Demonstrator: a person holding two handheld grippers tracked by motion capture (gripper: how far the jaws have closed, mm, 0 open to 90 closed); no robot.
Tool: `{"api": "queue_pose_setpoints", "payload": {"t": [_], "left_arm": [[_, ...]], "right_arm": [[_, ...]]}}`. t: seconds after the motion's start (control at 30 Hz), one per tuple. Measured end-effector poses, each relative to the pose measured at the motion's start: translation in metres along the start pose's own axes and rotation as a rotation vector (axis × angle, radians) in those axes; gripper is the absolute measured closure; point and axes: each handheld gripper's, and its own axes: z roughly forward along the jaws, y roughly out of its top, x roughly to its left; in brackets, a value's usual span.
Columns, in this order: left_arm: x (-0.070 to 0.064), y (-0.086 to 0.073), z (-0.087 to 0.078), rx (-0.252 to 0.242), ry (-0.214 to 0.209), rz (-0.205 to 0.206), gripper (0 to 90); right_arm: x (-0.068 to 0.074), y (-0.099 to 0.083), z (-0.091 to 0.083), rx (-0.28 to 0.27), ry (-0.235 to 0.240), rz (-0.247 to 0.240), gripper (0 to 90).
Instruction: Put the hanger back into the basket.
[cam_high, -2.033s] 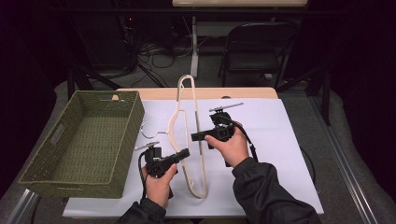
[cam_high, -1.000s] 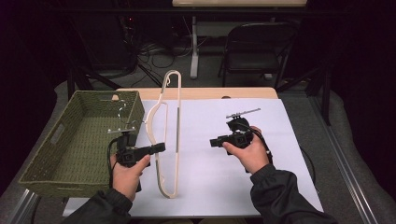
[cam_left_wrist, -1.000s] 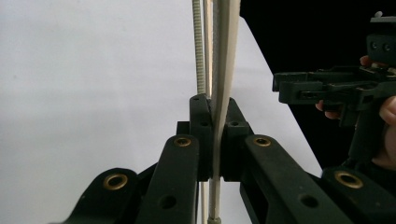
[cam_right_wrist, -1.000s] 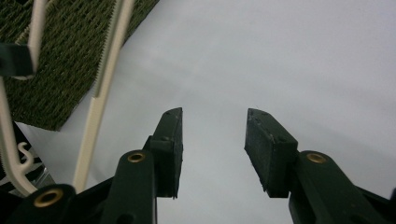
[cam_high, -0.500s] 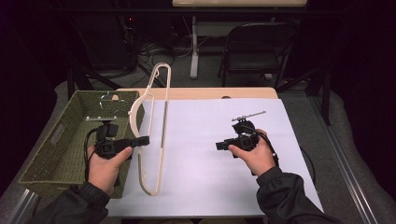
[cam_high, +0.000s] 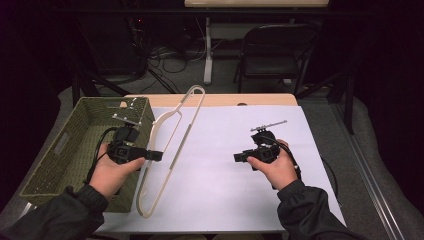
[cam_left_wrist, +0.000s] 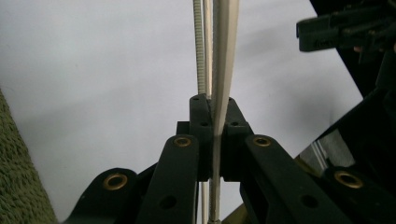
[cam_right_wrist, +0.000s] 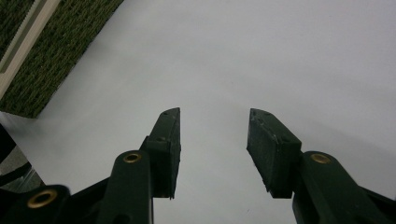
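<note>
A cream clothes hanger (cam_high: 181, 142) is held above the white table sheet (cam_high: 220, 185), its hook pointing away from me. My left gripper (cam_high: 155, 155) is shut on one arm of the hanger, right beside the near wall of the green woven basket (cam_high: 65, 150). In the left gripper view the hanger arm (cam_left_wrist: 224, 56) runs up between the closed jaws, whose pads (cam_left_wrist: 201, 126) press on it. My right gripper (cam_high: 239, 158) is held low over the sheet at the right, apart from the hanger. Its jaws stand open with nothing between them (cam_right_wrist: 212, 149).
The basket's corner (cam_right_wrist: 60, 51) lies far left of the right gripper. My right gripper (cam_left_wrist: 345, 32) appears at the top right of the left gripper view. Beyond the table's wooden far edge (cam_high: 235, 99) stand a folding chair (cam_high: 272, 50) and floor cables.
My left gripper has carried the hanger leftward to the basket's edge. The right gripper let go of the hanger earlier and has drifted slightly right, open.
</note>
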Motion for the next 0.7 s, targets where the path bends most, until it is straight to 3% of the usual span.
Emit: {"api": "queue_pose_setpoints", "payload": {"t": [0.13,0.27,0.37,0.4,0.53,0.7], "left_arm": [[-0.002,0.004,-0.006,0.045,-0.002,0.034,87.0],[0.005,0.012,-0.021,0.087,-0.020,0.052,87.0],[0.021,0.017,-0.038,0.107,-0.020,0.062,87.0],[0.029,0.018,-0.047,0.099,-0.002,0.049,87.0],[0.062,0.019,-0.075,0.100,0.017,0.072,87.0],[0.098,0.014,-0.095,0.109,0.034,0.054,87.0]], "right_arm": [[-0.001,-0.001,-0.001,0.006,0.000,0.002,54.8],[-0.003,-0.002,-0.003,0.004,-0.005,0.002,54.8],[-0.005,-0.004,-0.004,0.001,-0.011,0.005,54.7],[-0.006,-0.004,-0.004,-0.003,-0.012,0.003,54.7],[-0.008,-0.005,-0.006,0.001,-0.019,0.007,54.7],[-0.008,-0.006,-0.006,0.000,-0.024,0.012,54.5]]}}
